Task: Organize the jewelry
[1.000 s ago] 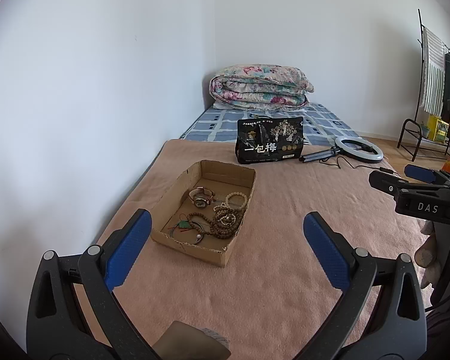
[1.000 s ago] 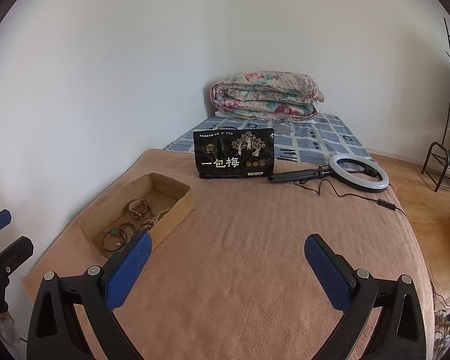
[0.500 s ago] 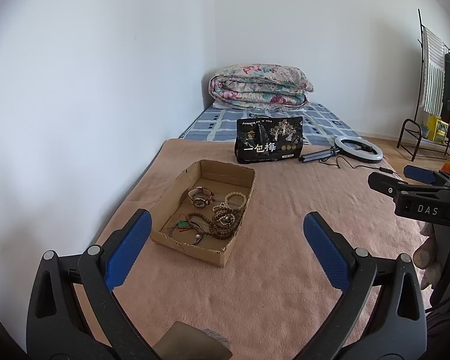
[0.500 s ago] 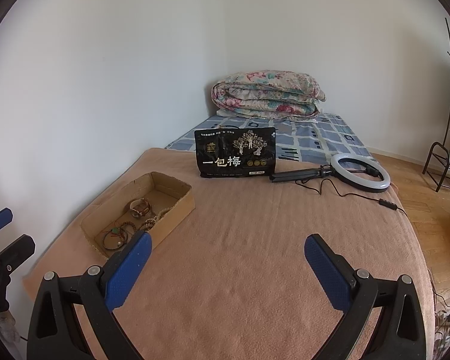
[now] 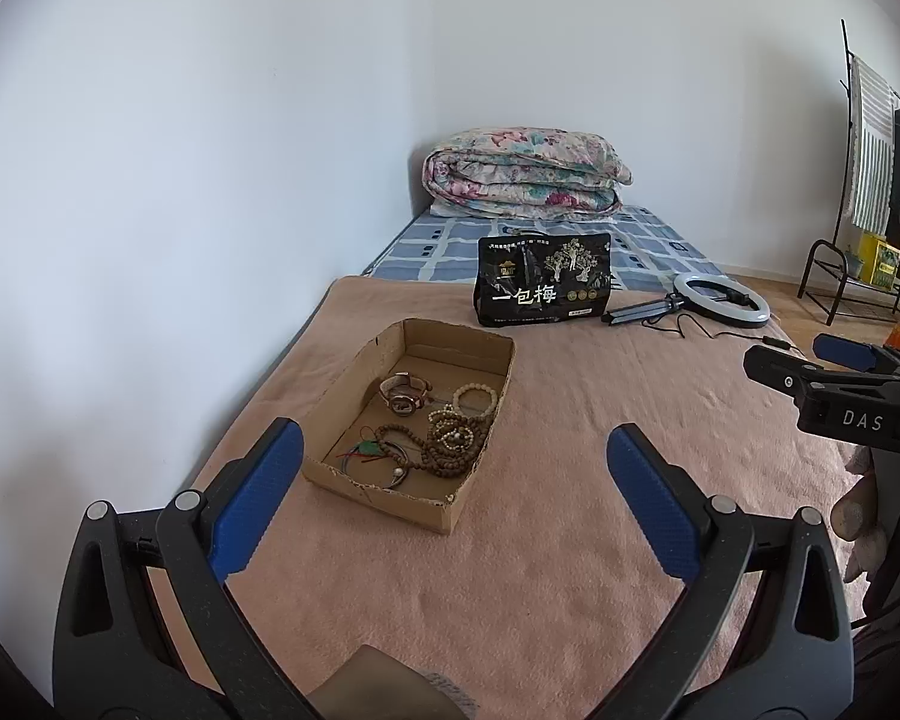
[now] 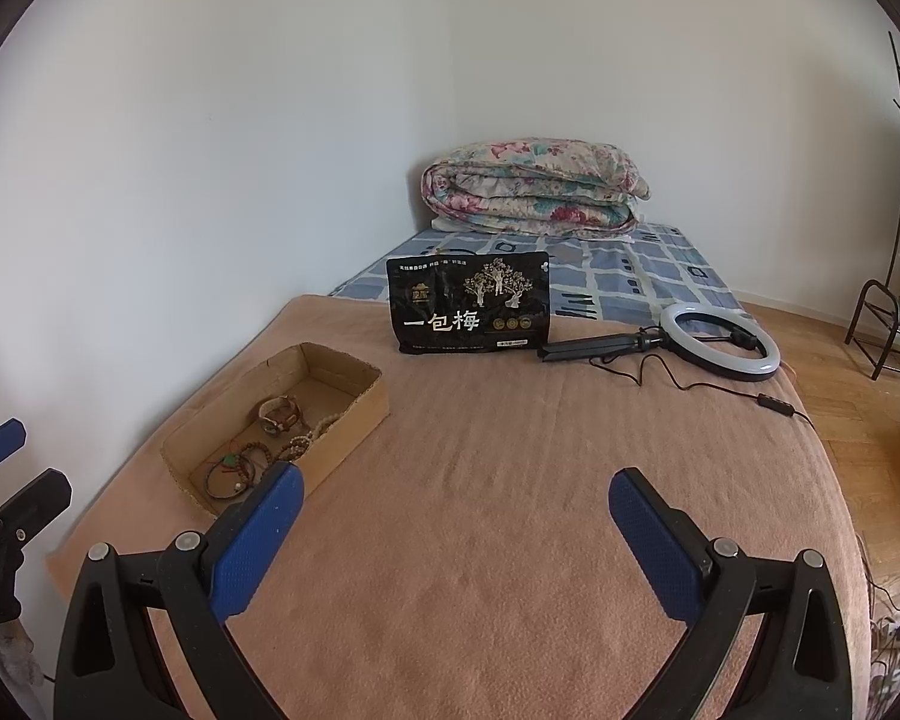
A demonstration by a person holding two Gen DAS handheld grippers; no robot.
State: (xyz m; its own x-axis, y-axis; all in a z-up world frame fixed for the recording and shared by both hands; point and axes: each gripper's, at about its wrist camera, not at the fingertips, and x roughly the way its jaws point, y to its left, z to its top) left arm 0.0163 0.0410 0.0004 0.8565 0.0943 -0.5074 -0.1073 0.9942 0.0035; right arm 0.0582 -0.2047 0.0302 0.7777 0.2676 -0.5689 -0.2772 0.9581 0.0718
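Note:
A shallow cardboard box (image 5: 486, 360) lies on a peach blanket (image 5: 570, 540); it also shows in the right wrist view (image 6: 354, 420). Inside lie a watch (image 5: 403, 393), a pale bead bracelet (image 5: 475, 398), a pile of brown bead strings (image 5: 450, 447) and a cord bracelet with a green piece (image 5: 369, 456). My left gripper (image 5: 453, 474) is open and empty, hovering just short of the box. My right gripper (image 6: 455, 516) is open and empty, to the right of the box; it also shows at the right edge of the left wrist view (image 5: 822, 369).
A black snack bag (image 5: 543, 288) stands behind the box. A ring light on a folded tripod (image 5: 720, 300) with its cable lies at the back right. A folded floral quilt (image 5: 525, 171) sits on the checked mattress. A clothes rack (image 5: 870, 180) stands far right.
Both grippers have shifted very slightly; the scene sits almost the same in both views. Nothing was picked up or released.

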